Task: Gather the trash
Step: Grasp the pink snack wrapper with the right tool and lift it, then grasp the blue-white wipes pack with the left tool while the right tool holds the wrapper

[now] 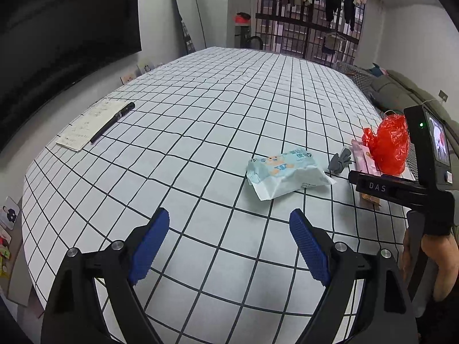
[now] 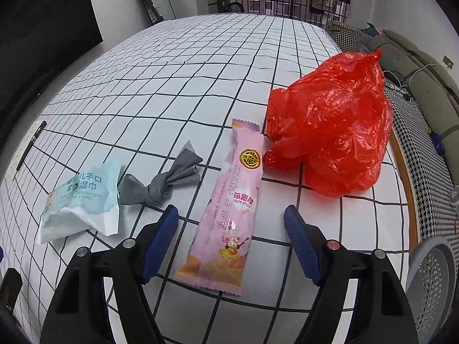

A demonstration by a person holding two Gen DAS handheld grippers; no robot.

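Note:
A pale blue wet-wipes packet (image 1: 287, 173) (image 2: 83, 200) lies on the checked tablecloth (image 1: 200, 132). Right of it lie a knotted grey wrapper (image 1: 340, 162) (image 2: 163, 183), a long pink snack wrapper (image 2: 229, 209) (image 1: 363, 157) and a crumpled red plastic bag (image 2: 330, 132) (image 1: 390, 146). My left gripper (image 1: 229, 223) is open and empty, short of the wipes packet. My right gripper (image 2: 231, 218) is open, its jaws straddling the pink wrapper's lower half without gripping it. The right gripper's body (image 1: 401, 189) shows at the right in the left wrist view.
A notepad (image 1: 91, 123) with a black pen (image 1: 113, 121) lies at the table's far left. A dark screen (image 1: 66, 34) stands on the left. A houndstooth cushion (image 2: 424, 154) and a sofa (image 2: 416, 66) sit past the table's right edge, with a grey mesh chair (image 2: 430, 281) nearer.

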